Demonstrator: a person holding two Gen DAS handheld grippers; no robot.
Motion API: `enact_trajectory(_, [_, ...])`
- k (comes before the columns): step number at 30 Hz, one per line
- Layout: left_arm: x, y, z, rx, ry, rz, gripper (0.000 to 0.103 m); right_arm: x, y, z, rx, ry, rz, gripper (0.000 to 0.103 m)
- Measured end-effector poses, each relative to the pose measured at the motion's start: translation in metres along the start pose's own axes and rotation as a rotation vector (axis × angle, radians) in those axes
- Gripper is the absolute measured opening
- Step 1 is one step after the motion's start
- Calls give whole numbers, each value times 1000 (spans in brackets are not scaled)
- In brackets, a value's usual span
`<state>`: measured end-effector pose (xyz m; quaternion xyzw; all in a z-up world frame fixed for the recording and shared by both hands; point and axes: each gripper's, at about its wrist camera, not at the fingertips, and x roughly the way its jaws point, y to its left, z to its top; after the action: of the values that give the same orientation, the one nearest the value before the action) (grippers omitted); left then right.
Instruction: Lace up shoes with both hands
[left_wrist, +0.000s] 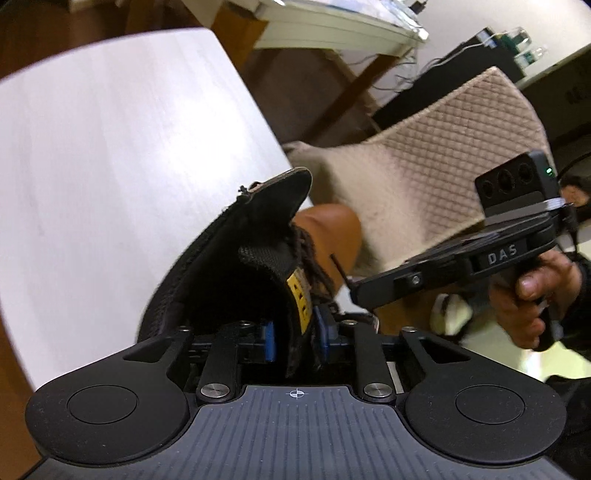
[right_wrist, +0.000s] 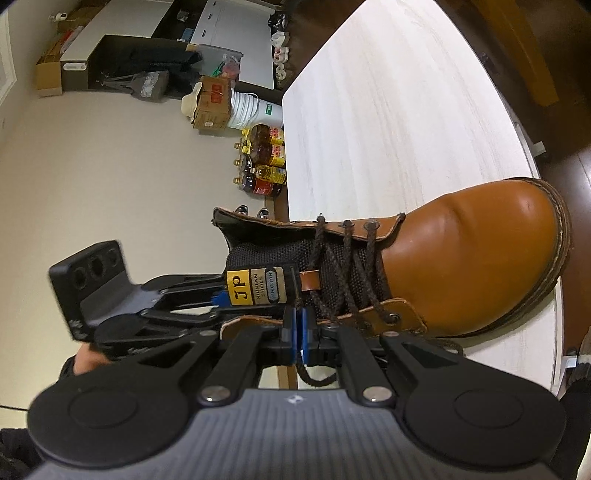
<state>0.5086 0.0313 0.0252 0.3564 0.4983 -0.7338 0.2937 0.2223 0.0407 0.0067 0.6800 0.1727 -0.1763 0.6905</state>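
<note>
Left claw (left_wrist: 293, 341), bottom centre of its own view, blue pads (left_wrist: 269, 339) pinching the boot tongue (left_wrist: 258, 280) at the yellow label; tongue fills the gap, pads look pressed on it. Right claw (right_wrist: 297, 332), bottom centre of the right view, pads pressed together on the dark lace (right_wrist: 314, 378); a lace loop hangs below the pads.

Risks, as judgement:
- Tongue grip is shallow, near the label edge; a pull from the right could slip it out and drop the tongue over the eyelets.
- Lace held close to the eyelet (right_wrist: 394, 316); a sideways tug could drag the boot (right_wrist: 476, 258) across the surface (right_wrist: 388, 110), as nothing else pins it.
- The two claws sit just beside each other at the boot opening; either turning in could knock the other.
- Lace tip not visible, so threading aim can't be told.

Pose: left claw angled steeply down into the opening. Right claw shallower, coming in from the right of the left view, hand (left_wrist: 532, 291) wrapped on its handle. Boot lies on the pale surface, toe pointing away, lower eyelets already crossed, top hooks empty.
</note>
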Motion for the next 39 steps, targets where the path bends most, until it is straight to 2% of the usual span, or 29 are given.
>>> enact_trajectory(7, [0,21,-3,-131,-39,-138,9,0,-7,2,38,42,43,4])
enact_trajectory(10, [1,26,-5,-175,-59,-164,9,2,-15,4,84,77,84,4])
enact_trajectory(18, [2,26,-9,-185,-82,-168,9,6,-21,10,99,169,45,4])
enact_trajectory(32, [-4,26,-12,-168,-92,-153,9,18,-15,28,76,206,21,4])
enact_trajectory(39, [-5,20,-12,-115,-96,-137,9,18,-13,30,77,257,16,4])
